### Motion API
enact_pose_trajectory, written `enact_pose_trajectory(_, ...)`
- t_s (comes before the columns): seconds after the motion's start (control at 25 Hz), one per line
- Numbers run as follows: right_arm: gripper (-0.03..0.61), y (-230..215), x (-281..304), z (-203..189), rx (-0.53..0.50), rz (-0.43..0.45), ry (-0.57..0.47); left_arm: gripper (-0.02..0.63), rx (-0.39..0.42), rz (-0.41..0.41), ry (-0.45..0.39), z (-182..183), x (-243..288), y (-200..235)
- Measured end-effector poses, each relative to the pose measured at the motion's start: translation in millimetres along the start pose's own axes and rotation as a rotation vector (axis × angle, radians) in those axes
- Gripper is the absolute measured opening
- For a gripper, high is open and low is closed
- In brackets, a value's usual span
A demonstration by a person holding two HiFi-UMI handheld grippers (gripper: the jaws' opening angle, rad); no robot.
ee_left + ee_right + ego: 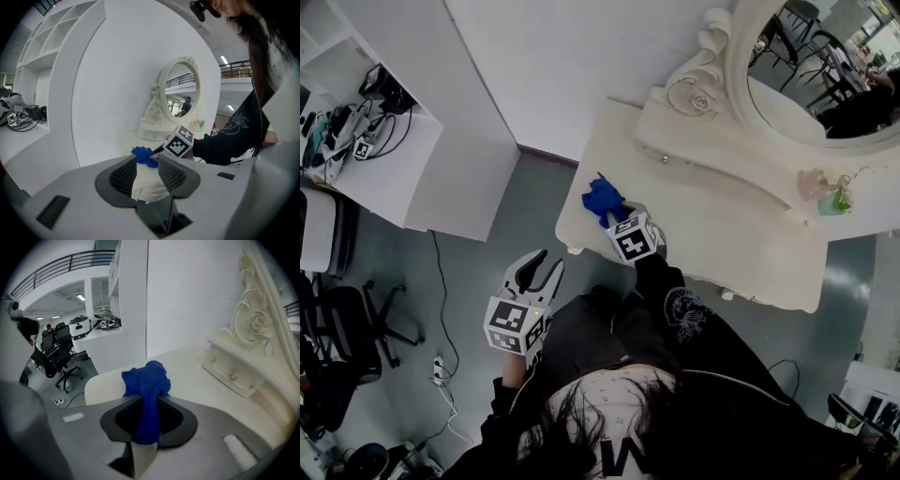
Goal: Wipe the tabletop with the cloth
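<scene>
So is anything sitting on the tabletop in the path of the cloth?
Nothing visible nearby. The right gripper is clamped on the blue cloth at the left end of the tabletop; the surface ahead is bare until small pink and green ornaments by the mirror base.

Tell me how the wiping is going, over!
Copy: right gripper shut on blue cloth at tabletop's left end; left gripper open, empty, off the table. Nothing close ahead; small trinkets at far right end.

Cloth (602, 199) partly under right gripper (617, 215), mirror (792, 105) top cropped
</scene>
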State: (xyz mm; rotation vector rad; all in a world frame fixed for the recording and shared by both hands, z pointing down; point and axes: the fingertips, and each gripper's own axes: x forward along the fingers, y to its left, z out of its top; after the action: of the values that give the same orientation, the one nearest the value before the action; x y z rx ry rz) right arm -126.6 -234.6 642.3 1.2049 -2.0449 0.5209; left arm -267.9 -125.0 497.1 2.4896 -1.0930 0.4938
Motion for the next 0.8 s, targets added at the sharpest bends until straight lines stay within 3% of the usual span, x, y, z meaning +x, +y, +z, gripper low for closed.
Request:
enact_pose_trajectory(0.4,0.087,-88.2,-53.3,-60.2,0.137,-0.108,0.004,0.143,0.075,-0.133,0.046,11.0,58.5,-73.5)
enact_pose_trajectory(0.8,0.087,-200.1,-140.9,-159.5,0.292,-0.247,0.023,0.143,0.150,-0.295,0.070,31.8,127.4,-187.8)
